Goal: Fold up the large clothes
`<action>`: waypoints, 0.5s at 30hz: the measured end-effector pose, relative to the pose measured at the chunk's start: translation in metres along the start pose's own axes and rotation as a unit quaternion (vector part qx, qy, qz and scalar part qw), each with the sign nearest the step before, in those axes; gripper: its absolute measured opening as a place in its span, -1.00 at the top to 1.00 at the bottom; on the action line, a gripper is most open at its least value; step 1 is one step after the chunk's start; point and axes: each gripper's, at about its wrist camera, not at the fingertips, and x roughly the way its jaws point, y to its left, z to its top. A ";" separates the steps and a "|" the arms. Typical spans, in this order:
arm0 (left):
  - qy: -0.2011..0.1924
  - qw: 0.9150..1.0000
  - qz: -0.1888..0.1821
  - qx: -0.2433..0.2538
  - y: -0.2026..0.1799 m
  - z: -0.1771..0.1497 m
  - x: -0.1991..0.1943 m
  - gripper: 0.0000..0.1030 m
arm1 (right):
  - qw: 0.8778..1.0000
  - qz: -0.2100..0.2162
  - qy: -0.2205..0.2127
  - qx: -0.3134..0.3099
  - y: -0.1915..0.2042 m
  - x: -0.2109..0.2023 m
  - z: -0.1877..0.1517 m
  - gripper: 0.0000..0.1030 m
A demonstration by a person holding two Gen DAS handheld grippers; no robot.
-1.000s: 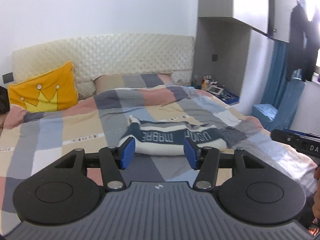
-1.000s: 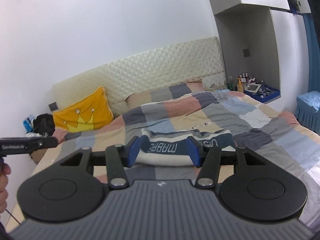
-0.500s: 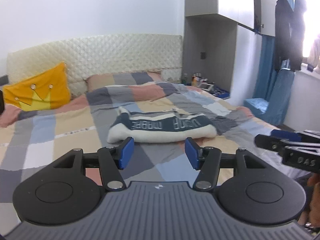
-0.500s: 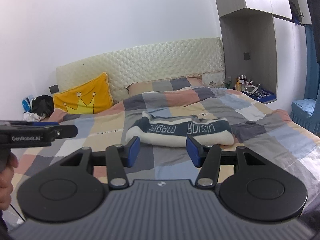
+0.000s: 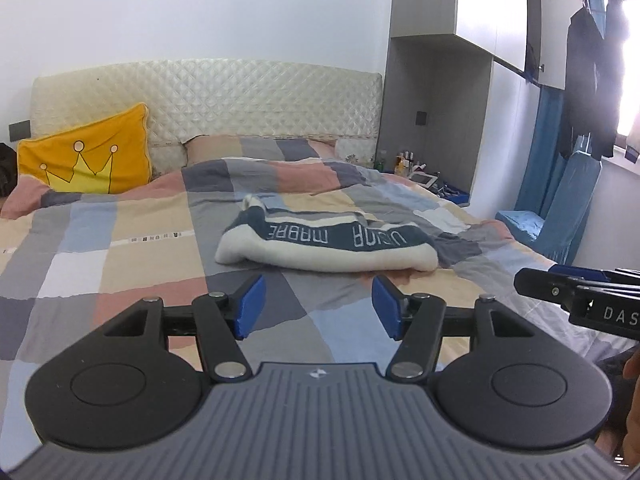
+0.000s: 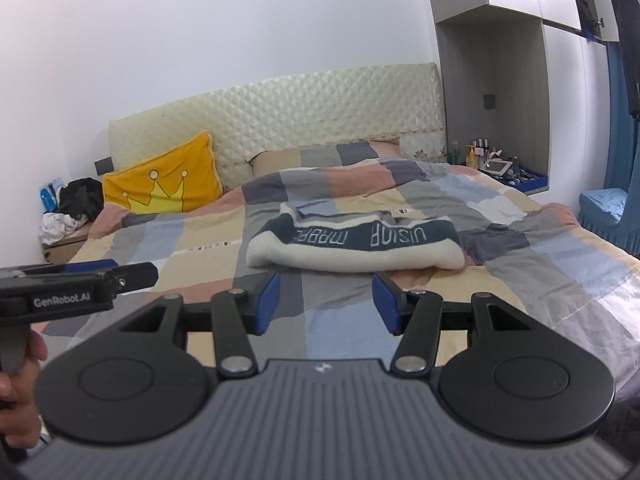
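A folded cream-and-navy lettered knit garment (image 5: 326, 242) lay mid-bed on the patchwork quilt (image 5: 132, 256); the left claw (image 5: 318, 306) and right claw (image 6: 326, 304) hovered released, empty. Squaring edges gently looked wise.

two black handheld grippers, left gripper (image 5: 318, 304) and right gripper (image 6: 326, 300), with blue pads (image 5: 250, 306), silver screws, ribbed grey bodies, white lettering.

Both views lowered toward the bed (image 5: 120, 248) since a second ago; the folded sweater (image 5: 324, 240) is seen flatter and slightly nearer. The left gripper (image 5: 318, 306) is now seen with blue pads spread slightly wider. The right gripper (image 5: 580, 296) has been brought further into the left view.
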 end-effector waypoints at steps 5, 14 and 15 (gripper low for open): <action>-0.004 1.000 -0.008 -0.004 0.001 -0.003 0.004 -0.26 | 1.000 -0.008 0.001 -0.003 0.001 0.002 -0.006 -0.07; -0.007 1.000 0.001 -0.014 0.016 -0.009 0.009 -0.26 | 1.000 -0.021 0.015 0.000 0.002 0.012 -0.020 -0.07; -0.008 1.000 0.002 -0.016 0.018 -0.009 0.009 -0.26 | 1.000 -0.021 0.017 -0.002 0.003 0.012 -0.020 -0.07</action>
